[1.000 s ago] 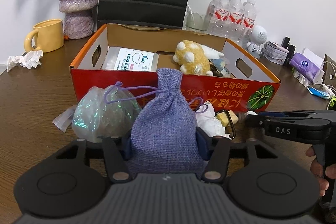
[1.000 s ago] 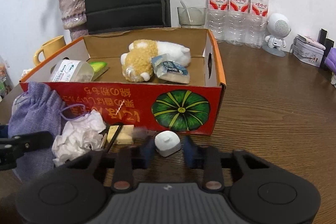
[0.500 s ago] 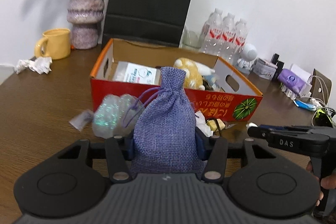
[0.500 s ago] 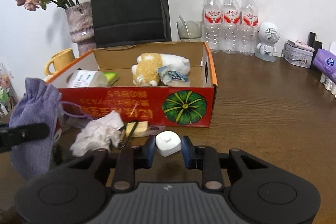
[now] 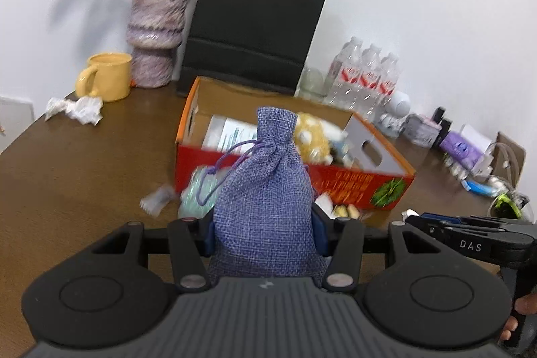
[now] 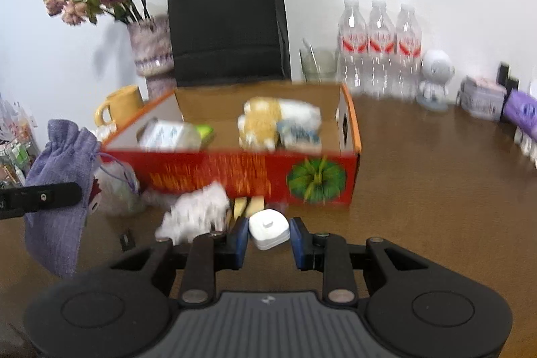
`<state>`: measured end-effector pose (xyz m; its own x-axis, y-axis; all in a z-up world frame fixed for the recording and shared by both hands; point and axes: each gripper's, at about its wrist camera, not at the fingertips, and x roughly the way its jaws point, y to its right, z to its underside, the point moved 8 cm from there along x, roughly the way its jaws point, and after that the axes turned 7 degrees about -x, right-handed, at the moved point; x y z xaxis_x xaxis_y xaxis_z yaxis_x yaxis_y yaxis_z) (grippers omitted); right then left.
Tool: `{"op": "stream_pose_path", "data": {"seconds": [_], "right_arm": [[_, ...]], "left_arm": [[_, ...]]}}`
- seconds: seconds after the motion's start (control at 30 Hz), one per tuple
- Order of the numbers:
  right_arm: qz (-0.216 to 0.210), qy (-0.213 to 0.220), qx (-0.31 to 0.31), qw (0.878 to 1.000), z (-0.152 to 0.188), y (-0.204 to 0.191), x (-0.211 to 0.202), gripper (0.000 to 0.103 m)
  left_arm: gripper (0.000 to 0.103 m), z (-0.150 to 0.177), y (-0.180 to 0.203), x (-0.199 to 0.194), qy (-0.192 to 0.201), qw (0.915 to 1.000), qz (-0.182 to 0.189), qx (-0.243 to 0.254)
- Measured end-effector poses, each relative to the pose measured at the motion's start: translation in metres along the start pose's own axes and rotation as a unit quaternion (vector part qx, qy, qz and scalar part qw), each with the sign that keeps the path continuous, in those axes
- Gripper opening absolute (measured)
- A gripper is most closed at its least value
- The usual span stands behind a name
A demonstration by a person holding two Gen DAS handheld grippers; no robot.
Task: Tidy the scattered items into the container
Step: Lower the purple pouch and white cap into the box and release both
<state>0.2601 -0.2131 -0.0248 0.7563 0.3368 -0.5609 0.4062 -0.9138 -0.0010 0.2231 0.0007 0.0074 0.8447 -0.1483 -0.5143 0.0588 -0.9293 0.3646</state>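
Left claw (image 5: 263, 228) pinching a purple burlap drawstring pouch (image 5: 265, 207), held upright and clear of the brown wooden surface (image 5: 84, 170), in front of the red cardboard box (image 6: 235, 171); the same pouch (image 6: 57, 190) appears at the left of the box in the right wrist view. Right claw (image 6: 268, 239) pinching a small white rounded device (image 6: 269, 229) in front of the box, near its green pumpkin print. Inside the box: a yellow-and-white plush toy (image 6: 268, 121), a white packet (image 6: 167, 135) and a small blue-and-white pack (image 6: 300, 131). Against the front wall of the box, on the surface: crumpled white tissue (image 6: 194, 213), a pale yellow block (image 6: 250, 205) and an iridescent plastic pouch (image 6: 115, 187). Behind the box: a black paper bag (image 5: 255, 29), a vase of dried flowers (image 5: 156, 36), a yellow mug (image 5: 107, 76) and three water bottles (image 6: 379, 46).
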Motion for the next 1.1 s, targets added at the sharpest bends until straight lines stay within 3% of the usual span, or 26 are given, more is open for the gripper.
{"op": "stream_pose_path", "data": {"seconds": [0.1,0.2,0.4,0.63,0.97,1.03,1.1], "right_arm": [[0.001,0.024,-0.019,1.000,-0.033,0.005,0.002,0.026],[0.004,0.021,-0.039,0.999,-0.065,0.012,0.021,0.026],[-0.008,-0.072,-0.020,0.997,-0.094,0.028,0.096,0.026],[-0.005,-0.171,-0.010,0.985,-0.084,0.031,0.158,0.026],[0.003,-0.199,-0.011,0.980,-0.079,0.032,0.179,0.026],[0.001,-0.200,-0.012,0.980,-0.080,0.032,0.178,0.030],[-0.001,-0.198,-0.013,0.980,-0.082,0.032,0.177,0.047]], "left_arm": [[0.053,-0.041,0.001,0.006,0.014,0.9998,0.015,-0.001],[0.053,-0.078,0.005,0.022,0.021,0.9997,0.010,0.010],[0.053,-0.118,0.005,0.102,-0.054,0.9985,-0.007,-0.005],[0.053,-0.108,-0.002,0.185,-0.126,0.9903,-0.058,-0.006],[0.056,-0.098,-0.001,0.207,-0.145,0.9857,-0.085,0.013],[0.059,-0.099,-0.001,0.207,-0.143,0.9857,-0.087,0.017],[0.075,-0.101,0.000,0.206,-0.141,0.9862,-0.085,0.020]]}}
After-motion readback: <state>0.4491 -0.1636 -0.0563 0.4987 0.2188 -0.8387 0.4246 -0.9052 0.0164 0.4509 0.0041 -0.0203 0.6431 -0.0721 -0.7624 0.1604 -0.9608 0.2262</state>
